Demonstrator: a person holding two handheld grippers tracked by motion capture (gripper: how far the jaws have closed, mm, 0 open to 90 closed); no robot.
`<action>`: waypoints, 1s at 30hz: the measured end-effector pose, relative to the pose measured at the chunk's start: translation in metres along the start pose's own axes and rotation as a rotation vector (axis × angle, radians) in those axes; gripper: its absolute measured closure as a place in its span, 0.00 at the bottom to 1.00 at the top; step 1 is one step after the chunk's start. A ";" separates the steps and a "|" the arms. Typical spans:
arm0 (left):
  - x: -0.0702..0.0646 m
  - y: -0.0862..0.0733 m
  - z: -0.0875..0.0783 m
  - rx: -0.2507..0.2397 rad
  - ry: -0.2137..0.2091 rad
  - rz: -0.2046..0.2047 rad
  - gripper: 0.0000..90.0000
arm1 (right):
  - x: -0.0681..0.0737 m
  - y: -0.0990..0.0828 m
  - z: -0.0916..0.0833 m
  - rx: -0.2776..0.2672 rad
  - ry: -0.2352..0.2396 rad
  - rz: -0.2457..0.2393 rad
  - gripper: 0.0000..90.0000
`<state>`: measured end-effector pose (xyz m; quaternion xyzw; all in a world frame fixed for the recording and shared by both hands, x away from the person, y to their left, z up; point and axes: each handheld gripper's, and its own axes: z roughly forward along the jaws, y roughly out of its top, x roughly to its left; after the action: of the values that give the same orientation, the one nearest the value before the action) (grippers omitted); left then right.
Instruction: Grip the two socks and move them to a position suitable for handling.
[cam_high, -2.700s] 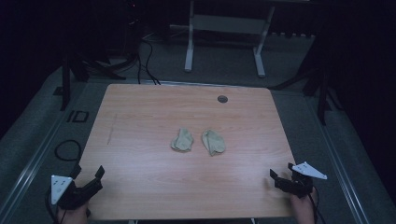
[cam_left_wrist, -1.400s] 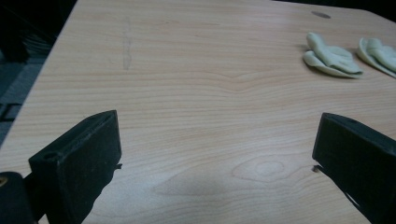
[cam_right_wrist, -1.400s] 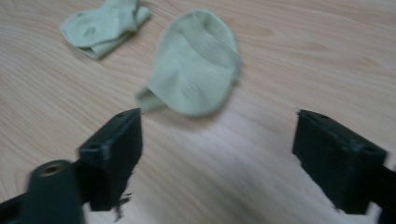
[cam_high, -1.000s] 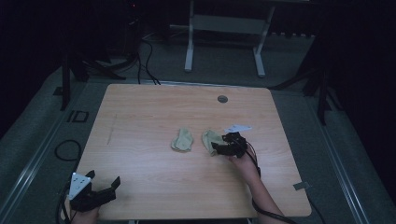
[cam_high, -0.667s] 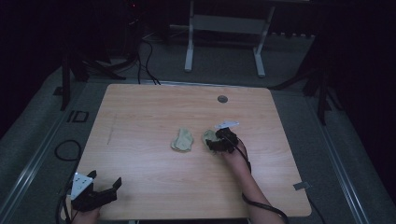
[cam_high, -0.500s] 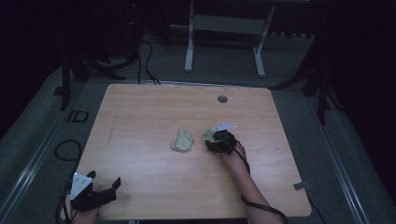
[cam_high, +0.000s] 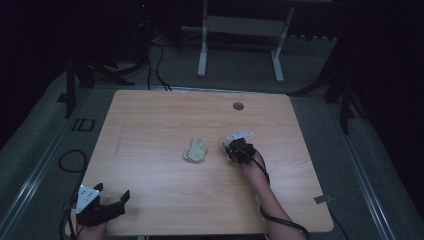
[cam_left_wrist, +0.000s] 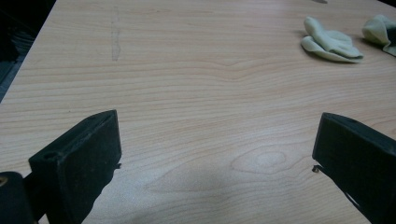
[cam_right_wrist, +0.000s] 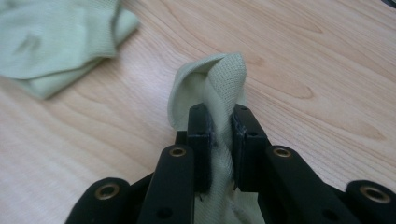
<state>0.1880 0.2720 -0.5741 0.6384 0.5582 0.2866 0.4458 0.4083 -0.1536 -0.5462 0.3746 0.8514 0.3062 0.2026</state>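
High view: on the wooden table (cam_high: 150, 130), the right gripper (cam_high: 239, 148) sits on a pale green sock (cam_high: 226, 146) right of centre; a second sock (cam_high: 195, 150) lies just beside it. The left gripper (cam_high: 111, 201) rests at the near left corner.
Left gripper view: jaws spread wide over bare wood; both socks lie well apart, at the far right.
Right gripper view: jaws pinch a raised fold of the sock between them; the second sock lies nearby.

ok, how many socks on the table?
2. One sock lies loose near the table's middle; the other sock is pinched in the right claw just right of it.
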 end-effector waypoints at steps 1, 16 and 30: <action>0.000 0.000 0.000 0.000 0.000 0.000 0.02 | 0.000 0.001 -0.004 -0.007 0.000 -0.010 0.89; -0.004 0.002 0.000 0.001 -0.003 0.016 0.02 | 0.022 -0.001 -0.088 -0.131 0.136 -0.163 0.88; -0.009 0.002 0.001 0.005 -0.007 0.022 0.02 | 0.065 -0.068 -0.129 -0.167 0.229 -0.281 0.86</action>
<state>0.1877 0.2628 -0.5713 0.6465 0.5505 0.2878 0.4429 0.2582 -0.1882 -0.5055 0.1964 0.8845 0.3851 0.1755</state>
